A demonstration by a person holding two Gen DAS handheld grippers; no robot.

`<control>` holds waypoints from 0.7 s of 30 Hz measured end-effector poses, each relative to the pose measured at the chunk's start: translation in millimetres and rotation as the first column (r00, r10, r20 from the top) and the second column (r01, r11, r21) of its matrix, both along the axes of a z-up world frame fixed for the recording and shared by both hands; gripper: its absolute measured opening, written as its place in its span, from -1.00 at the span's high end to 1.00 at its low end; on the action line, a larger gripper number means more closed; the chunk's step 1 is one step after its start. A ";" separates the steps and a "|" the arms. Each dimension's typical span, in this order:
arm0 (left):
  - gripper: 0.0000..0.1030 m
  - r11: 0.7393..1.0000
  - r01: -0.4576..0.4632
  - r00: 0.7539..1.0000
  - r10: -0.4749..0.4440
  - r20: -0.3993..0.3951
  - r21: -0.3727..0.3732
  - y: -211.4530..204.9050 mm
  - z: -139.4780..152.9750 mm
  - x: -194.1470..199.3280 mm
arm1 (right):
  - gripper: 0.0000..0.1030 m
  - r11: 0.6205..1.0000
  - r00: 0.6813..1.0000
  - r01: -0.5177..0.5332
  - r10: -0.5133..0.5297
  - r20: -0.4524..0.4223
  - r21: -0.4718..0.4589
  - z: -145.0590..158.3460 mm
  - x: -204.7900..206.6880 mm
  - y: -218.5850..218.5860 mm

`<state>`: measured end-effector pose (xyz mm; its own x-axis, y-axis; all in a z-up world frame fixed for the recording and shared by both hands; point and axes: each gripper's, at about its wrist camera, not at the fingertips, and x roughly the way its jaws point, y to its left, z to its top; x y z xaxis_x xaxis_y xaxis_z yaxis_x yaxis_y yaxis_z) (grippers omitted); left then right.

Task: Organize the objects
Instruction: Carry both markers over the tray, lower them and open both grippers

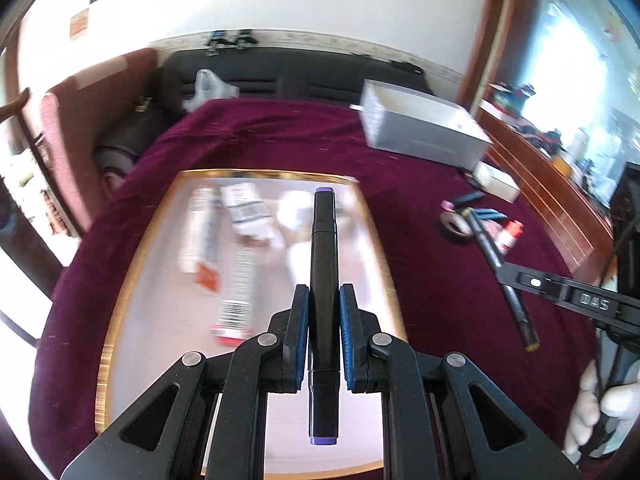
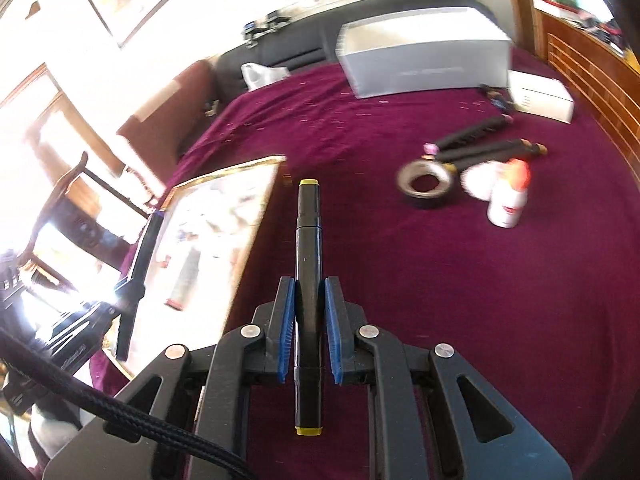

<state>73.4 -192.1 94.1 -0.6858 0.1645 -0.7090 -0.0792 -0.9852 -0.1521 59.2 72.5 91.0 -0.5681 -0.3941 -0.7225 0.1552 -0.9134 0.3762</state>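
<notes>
In left claw (image 1: 324, 312), black purple-capped marker (image 1: 323, 264)

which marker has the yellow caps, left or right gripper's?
The marker in the right gripper: yellow at both ends. The left gripper holds a purple-capped marker.

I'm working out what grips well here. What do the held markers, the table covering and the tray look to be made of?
Purple-capped marker and yellow-capped marker: likely hard plastic, smooth black barrels with a slight sheen. Table covering: maroon fabric, matte and velvety, creased at the far edge. Tray: gold rim, glossy reflective surface; metal or plastic, unclear.
</notes>
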 end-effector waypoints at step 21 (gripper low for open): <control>0.77 0.990 -0.124 0.987 0.130 0.096 -0.064 -92.6 -47.2 -34.4 | 0.74 0.962 0.956 -0.241 0.258 0.140 -0.129 -16.9 -41.8 -148.3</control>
